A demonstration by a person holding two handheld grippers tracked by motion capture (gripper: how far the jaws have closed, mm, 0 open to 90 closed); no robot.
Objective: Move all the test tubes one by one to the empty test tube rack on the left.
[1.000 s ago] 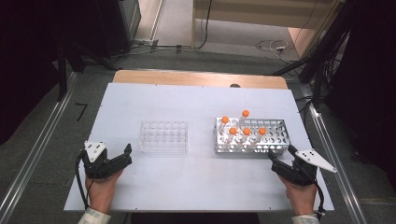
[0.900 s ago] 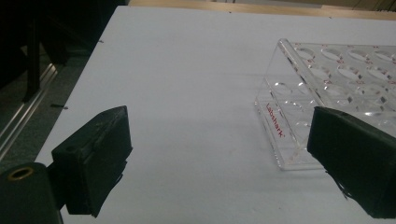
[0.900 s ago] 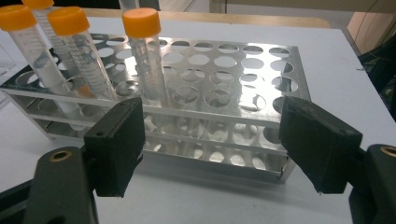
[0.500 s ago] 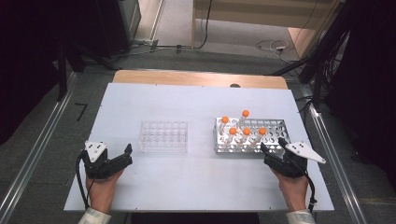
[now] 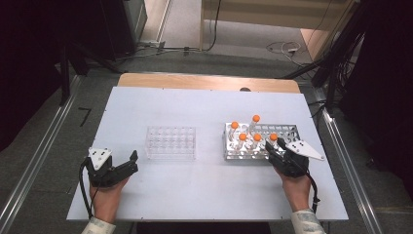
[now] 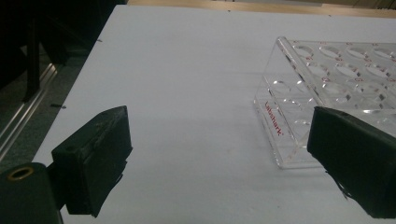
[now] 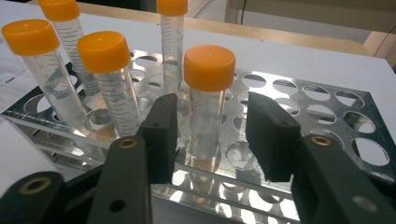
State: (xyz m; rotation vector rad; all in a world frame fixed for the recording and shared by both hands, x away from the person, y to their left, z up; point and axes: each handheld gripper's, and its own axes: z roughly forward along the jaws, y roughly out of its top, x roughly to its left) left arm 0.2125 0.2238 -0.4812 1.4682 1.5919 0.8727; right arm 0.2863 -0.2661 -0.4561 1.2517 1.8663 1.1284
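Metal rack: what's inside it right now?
The metal rack holds five orange-capped tubes upright; its other holes look empty. The right gripper straddles the nearest tube, hiding part of the front row.

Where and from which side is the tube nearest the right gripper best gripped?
Grip the tube on its clear body just under the orange cap, coming level from the rack's near edge; it stands upright and that side is free of neighbours.
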